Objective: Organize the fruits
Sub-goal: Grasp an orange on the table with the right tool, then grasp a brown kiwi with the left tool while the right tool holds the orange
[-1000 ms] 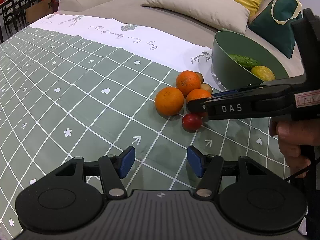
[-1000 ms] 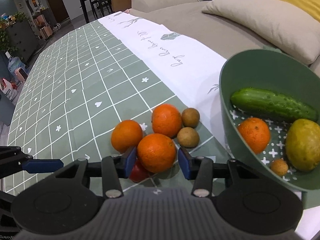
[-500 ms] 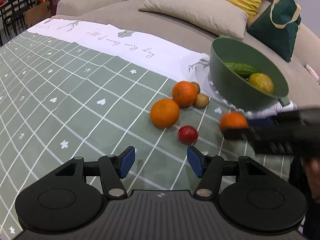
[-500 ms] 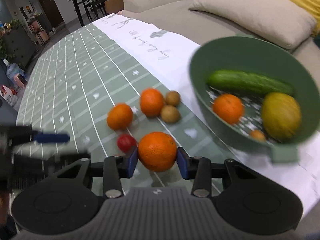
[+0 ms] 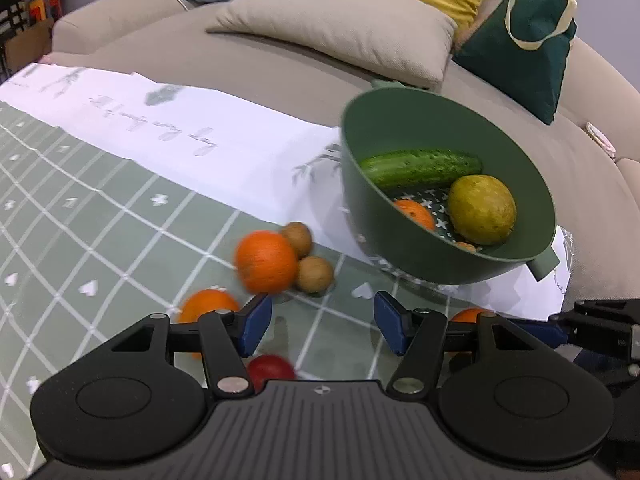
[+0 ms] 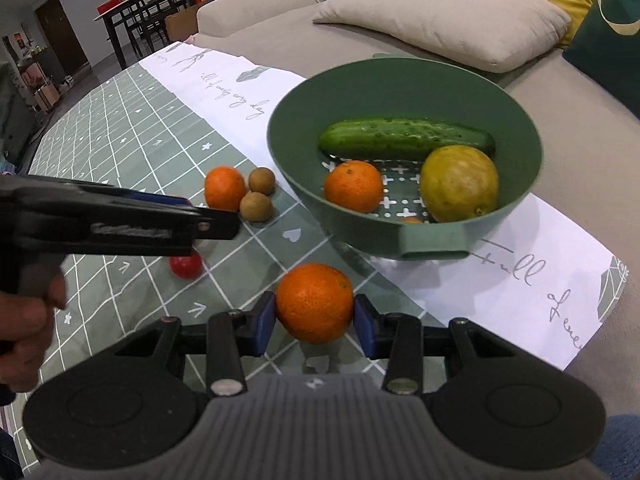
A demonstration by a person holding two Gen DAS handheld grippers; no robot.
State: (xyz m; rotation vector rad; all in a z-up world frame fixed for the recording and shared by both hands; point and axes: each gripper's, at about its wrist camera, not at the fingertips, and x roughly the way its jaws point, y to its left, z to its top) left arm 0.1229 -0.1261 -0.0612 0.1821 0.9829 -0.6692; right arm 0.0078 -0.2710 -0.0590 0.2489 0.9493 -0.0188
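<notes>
My right gripper (image 6: pixel 314 318) is shut on an orange (image 6: pixel 314 302) and holds it above the table, just in front of the green bowl (image 6: pixel 434 236). The bowl holds a cucumber (image 6: pixel 404 138), an orange (image 6: pixel 353 186) and a yellow-green fruit (image 6: pixel 459 184). My left gripper (image 5: pixel 322 322) is open and empty above the table. Below and ahead of it lie two oranges (image 5: pixel 265 262) (image 5: pixel 204 306), two small brown fruits (image 5: pixel 315 274) and a red fruit (image 5: pixel 270 368). The held orange also shows at the right of the left wrist view (image 5: pixel 470 315).
The green checked tablecloth (image 6: pixel 132 152) has a white lettered border (image 6: pixel 516 280) under the bowl. A beige sofa (image 5: pixel 240 60) with cushions and a dark green bag (image 5: pixel 524 36) runs behind the table. Chairs and a table (image 6: pixel 136 4) stand far left.
My right gripper has carried the orange right, closer to the bowl's near rim. My left gripper has moved forward and right over the loose fruit, still open.
</notes>
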